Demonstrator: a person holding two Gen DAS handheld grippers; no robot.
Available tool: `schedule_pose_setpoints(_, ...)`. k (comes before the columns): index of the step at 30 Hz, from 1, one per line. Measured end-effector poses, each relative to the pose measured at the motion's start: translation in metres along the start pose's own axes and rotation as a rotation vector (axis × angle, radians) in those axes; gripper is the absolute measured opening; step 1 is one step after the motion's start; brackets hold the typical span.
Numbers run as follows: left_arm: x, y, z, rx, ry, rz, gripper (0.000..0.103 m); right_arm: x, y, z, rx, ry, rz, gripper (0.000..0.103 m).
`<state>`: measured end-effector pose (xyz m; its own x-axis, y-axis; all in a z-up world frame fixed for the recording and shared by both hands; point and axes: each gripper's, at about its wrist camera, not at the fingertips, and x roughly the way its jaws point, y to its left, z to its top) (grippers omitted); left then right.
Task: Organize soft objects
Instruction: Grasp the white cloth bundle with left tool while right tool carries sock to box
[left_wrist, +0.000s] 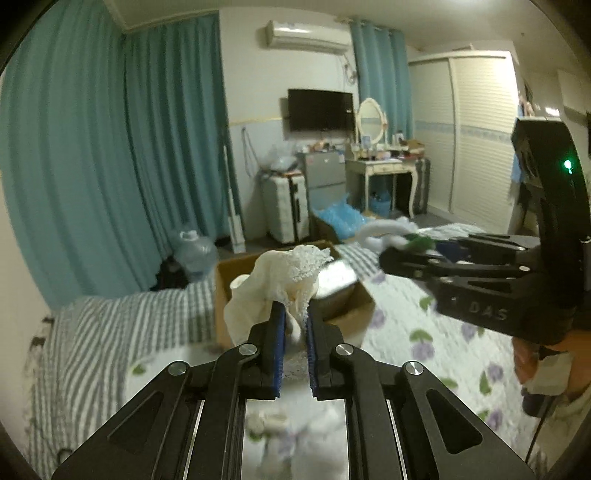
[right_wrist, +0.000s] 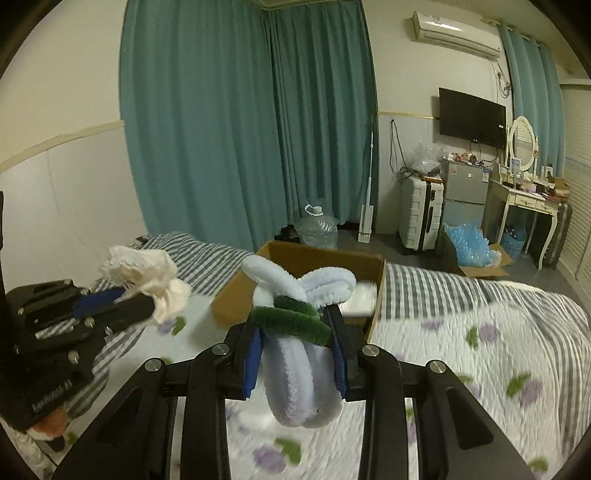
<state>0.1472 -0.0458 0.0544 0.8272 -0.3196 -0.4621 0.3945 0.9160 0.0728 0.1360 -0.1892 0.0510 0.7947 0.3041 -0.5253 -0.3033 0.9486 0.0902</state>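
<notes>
My left gripper (left_wrist: 294, 314) is shut on a cream cloth with a lace edge (left_wrist: 273, 284), held above the bed in front of an open cardboard box (left_wrist: 225, 295). It also shows at the left of the right wrist view (right_wrist: 147, 306), with the cloth (right_wrist: 147, 275) bunched at its tips. My right gripper (right_wrist: 295, 325) is shut on fuzzy pale-blue socks with green cuffs (right_wrist: 299, 354), just short of the box (right_wrist: 321, 258). In the left wrist view the right gripper (left_wrist: 391, 254) comes in from the right, the socks (left_wrist: 384, 230) at its tips.
The bed has a floral quilt (right_wrist: 461, 354) and a grey striped blanket (left_wrist: 110, 332). The box holds a clear plastic packet (right_wrist: 360, 295). Beyond are teal curtains (right_wrist: 229, 129), a water jug (right_wrist: 317, 229), a suitcase (right_wrist: 421, 214), a small fridge and a dressing table.
</notes>
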Motion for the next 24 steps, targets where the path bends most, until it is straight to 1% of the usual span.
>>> schedule_pose_setpoints(2, 0.030, 0.002, 0.011, 0.004, 0.008, 0.005, 0.010, 0.024, -0.014, 0.019, 0.016, 0.009, 0.011, 0.031)
schedule_pose_setpoints(4, 0.059, 0.006, 0.020, 0.015, 0.025, 0.025, 0.012, 0.045, -0.024, 0.031, 0.036, 0.021, 0.023, 0.031)
schedule_pose_setpoints(5, 0.075, 0.010, 0.024, 0.013, 0.033, 0.029, 0.012, 0.063, -0.032, 0.037, 0.048, 0.036, 0.031, 0.031)
schedule_pose_setpoints(6, 0.086, 0.014, 0.026, 0.005, 0.040, 0.027, 0.015, 0.072, -0.035, 0.040, 0.053, 0.043, 0.034, 0.031)
schedule_pose_setpoints(7, 0.097, 0.018, 0.028, -0.005, 0.048, 0.025, 0.017, 0.091, -0.039, 0.044, 0.059, 0.063, 0.036, 0.031)
schedule_pose_setpoints(9, 0.124, 0.029, 0.028, -0.027, 0.070, 0.021, 0.017, 0.114, -0.049, 0.047, 0.072, 0.083, 0.036, 0.031)
schedule_pose_setpoints(11, 0.147, 0.035, 0.024, -0.012, 0.093, 0.047, 0.017, 0.140, -0.060, 0.048, 0.100, 0.099, 0.029, 0.032)
schedule_pose_setpoints(12, 0.154, 0.036, 0.021, -0.004, 0.100, 0.061, 0.018, 0.147, -0.064, 0.048, 0.109, 0.102, 0.030, 0.033)
schedule_pose_setpoints(14, 0.173, 0.041, 0.014, -0.002, 0.125, 0.108, 0.037, 0.163, -0.073, 0.050, 0.128, 0.105, 0.037, 0.034)
schedule_pose_setpoints(15, 0.175, 0.043, 0.009, -0.011, 0.133, 0.132, 0.057, 0.168, -0.074, 0.050, 0.125, 0.105, 0.034, 0.035)
schedule_pose_setpoints(16, 0.179, 0.046, 0.006, -0.024, 0.133, 0.150, 0.067, 0.173, -0.075, 0.052, 0.120, 0.101, 0.024, 0.041)
schedule_pose_setpoints(17, 0.180, 0.050, 0.004, -0.039, 0.123, 0.162, 0.067, 0.177, -0.076, 0.052, 0.118, 0.104, 0.024, 0.047)
schedule_pose_setpoints(18, 0.181, 0.052, 0.003, -0.049, 0.123, 0.165, 0.067, 0.180, -0.076, 0.054, 0.118, 0.107, 0.029, 0.066)
schedule_pose_setpoints(19, 0.181, 0.056, 0.002, -0.060, 0.132, 0.163, 0.067, 0.183, -0.075, 0.054, 0.117, 0.109, 0.030, 0.079)
schedule_pose_setpoints(21, 0.177, 0.058, 0.003, -0.069, 0.136, 0.162, 0.067, 0.183, -0.076, 0.055, 0.118, 0.083, -0.015, 0.080)
schedule_pose_setpoints(24, 0.158, 0.057, 0.008, -0.061, 0.123, 0.174, 0.067, 0.174, -0.080, 0.055, 0.150, 0.073, -0.013, 0.082)
